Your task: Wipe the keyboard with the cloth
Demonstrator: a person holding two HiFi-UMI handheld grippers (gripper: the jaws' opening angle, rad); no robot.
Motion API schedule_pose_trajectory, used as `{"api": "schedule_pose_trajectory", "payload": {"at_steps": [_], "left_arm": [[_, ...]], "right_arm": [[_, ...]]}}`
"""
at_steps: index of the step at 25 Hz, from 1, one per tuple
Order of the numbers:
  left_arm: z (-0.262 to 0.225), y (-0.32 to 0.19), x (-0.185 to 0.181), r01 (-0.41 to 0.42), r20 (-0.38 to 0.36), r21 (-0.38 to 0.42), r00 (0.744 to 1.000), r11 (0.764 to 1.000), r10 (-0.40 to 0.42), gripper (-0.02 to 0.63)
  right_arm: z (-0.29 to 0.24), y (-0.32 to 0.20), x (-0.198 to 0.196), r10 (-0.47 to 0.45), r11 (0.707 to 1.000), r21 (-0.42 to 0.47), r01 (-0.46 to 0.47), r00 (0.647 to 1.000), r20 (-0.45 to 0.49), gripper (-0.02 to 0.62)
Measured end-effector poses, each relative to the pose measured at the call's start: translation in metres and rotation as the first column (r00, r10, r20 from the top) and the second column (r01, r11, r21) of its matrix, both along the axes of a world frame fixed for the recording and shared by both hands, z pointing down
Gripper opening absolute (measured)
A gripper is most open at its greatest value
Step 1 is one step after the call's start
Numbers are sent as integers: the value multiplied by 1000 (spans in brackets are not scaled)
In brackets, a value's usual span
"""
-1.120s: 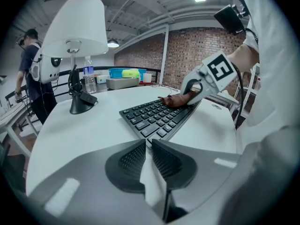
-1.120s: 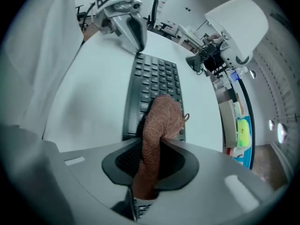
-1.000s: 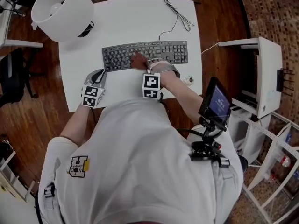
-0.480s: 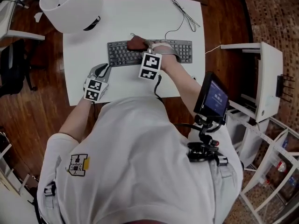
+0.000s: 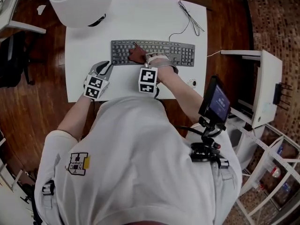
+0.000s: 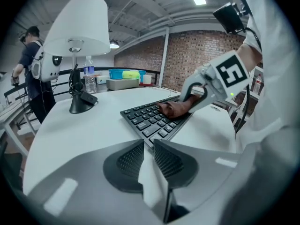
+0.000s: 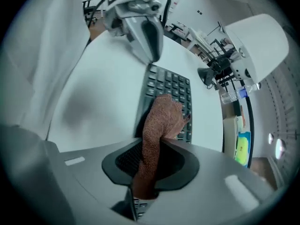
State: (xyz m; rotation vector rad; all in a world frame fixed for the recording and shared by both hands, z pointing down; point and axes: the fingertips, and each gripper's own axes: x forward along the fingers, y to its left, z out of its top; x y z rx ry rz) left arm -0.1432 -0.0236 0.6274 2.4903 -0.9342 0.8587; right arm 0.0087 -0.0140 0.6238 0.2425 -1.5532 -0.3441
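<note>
the cloth point(image 5: 136, 55) is a brown, knitted-looking rag that looks soft, light and limp, so it probably folds and drags rather than pushes. it is best held by a bunched end with the free end trailing, as here: the right gripper point(image 5: 144, 60) is clamped on it, and in the right gripper view the cloth point(image 7: 159, 121) runs up between the pads and spills onto the keys. the grip looks deep enough not to slip. its long axis follows the gripper's jaws, pointing down toward the key rows.

the keyboard point(image 5: 178, 53) looks rigid and flat but light enough to skid under a hard wipe. it lies in the upper middle of the head view on the white bench point(image 5: 140, 13), its long axis running left to right, slightly tilted, with its cable point(image 5: 187, 18) leaving the far edge toward the upper right. the cloth sits on the left-centre keys.

the left gripper point(image 5: 105, 68) rests on the bench just beside the keyboard's near left corner. its jaws have just been opening, and the left gripper view shows a narrow gap between them with nothing in it point(image 6: 148, 142). a white lamp point(image 5: 79, 3) stands in the upper left.
</note>
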Motion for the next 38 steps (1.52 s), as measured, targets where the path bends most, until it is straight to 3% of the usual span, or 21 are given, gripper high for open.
{"api": "schedule_pose_trajectory", "payload": {"at_steps": [6, 11, 14, 17, 27, 32, 35, 38], "left_arm": [[-3, 1, 3, -18, -3, 6, 1000, 1000, 18, 40], [-4, -1, 4, -28, 6, 5, 1000, 1000, 28, 40], [-6, 1, 5, -46, 26, 10, 999, 999, 46, 40], [-8, 1, 5, -57, 40, 11, 998, 998, 56, 40], [-5, -1, -2, -69, 19, 18, 997, 997, 69, 40], [-7, 1, 4, -74, 13, 20, 997, 997, 73, 40], [-6, 0, 4, -71, 6, 16, 997, 997, 71, 40], [-8, 1, 4, -65, -1, 11, 998, 998, 65, 40]], "right_arm": [[5, 59, -11, -36, 995, -86, 39, 998, 43, 81], [-21, -23, -21, 78, 997, 3, -79, 986, 144, 81], [-29, -83, -23, 95, 989, 99, -108, 988, 124, 81], [-17, -99, -28, 83, 993, 76, -88, 994, 70, 81], [3, 14, -44, -60, 998, -8, 60, 998, 4, 81], [11, 64, -41, -62, 988, -138, 65, 998, 28, 80], [-1, 37, -48, -4, 989, -145, 18, 996, 93, 80], [-25, -32, -57, 68, 997, -50, -61, 985, 156, 80]]}}
